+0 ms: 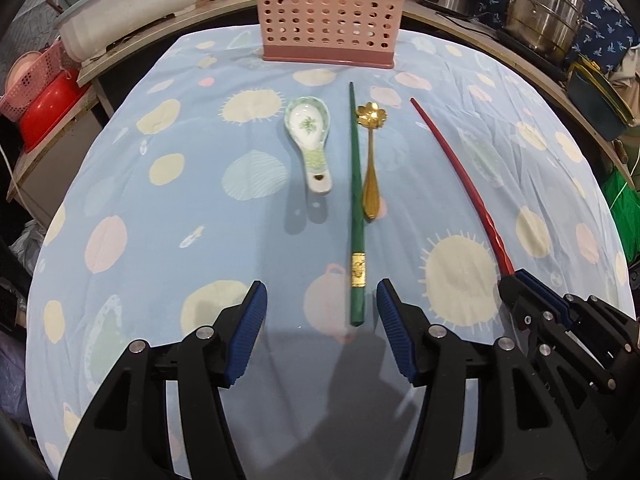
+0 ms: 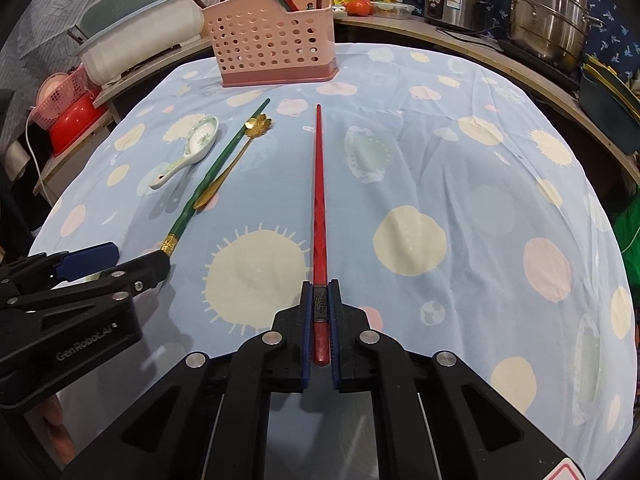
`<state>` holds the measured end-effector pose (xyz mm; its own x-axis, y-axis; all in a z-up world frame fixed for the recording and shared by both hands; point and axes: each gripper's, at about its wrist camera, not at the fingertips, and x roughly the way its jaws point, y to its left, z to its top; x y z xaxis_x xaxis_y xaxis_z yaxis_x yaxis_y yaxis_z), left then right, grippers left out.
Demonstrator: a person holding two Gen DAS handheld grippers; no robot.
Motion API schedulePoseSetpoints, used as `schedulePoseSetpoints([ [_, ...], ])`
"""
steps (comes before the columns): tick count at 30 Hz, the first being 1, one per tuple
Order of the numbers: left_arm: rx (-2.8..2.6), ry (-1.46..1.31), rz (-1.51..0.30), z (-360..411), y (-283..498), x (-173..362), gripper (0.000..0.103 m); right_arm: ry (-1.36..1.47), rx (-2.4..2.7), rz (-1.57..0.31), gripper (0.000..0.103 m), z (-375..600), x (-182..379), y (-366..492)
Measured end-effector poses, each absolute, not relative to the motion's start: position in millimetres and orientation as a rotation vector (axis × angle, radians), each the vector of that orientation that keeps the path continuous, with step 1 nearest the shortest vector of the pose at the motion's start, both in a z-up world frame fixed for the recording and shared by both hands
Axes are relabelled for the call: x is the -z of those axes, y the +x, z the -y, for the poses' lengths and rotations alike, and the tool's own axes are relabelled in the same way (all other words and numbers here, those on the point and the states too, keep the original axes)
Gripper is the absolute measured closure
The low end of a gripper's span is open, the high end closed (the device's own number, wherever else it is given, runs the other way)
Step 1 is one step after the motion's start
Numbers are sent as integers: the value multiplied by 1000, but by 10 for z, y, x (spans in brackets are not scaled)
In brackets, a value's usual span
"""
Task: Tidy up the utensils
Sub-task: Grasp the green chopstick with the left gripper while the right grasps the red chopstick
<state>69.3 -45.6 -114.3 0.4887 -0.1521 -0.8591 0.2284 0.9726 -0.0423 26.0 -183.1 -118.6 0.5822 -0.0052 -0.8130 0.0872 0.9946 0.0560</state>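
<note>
Pink holder (image 1: 328, 20) holds chopsticks; right tongs (image 2: 320, 312) clench red chopstick (image 2: 319, 184), left tongs (image 1: 320, 308) released.

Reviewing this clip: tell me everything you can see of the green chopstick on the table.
The green chopstick is one long, slim stick, dark glossy green, with a gold patterned band near its thicker end. It lies flat on the blue patterned tablecloth, thin tip toward the pink utensil holder. The gold spoon lies close along one side, seemingly touching it; the ceramic spoon sits apart on the other. Its thick end lies between the open fingers of the left gripper, which do not press on it.
</note>
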Motion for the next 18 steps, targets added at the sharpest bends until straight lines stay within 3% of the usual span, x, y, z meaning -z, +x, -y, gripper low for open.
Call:
schedulePoseSetpoints([
  [6,241,98,-1026,540,750,1181,54,96,52,-952,96,1846,1181,256],
  [16,282,104,-1014,562,719,1181,94,95,51,-952,96,1847,1178,250],
  [18,286,104,-1013,563,707,1177,96,98,50,-952,96,1850,1179,247],
])
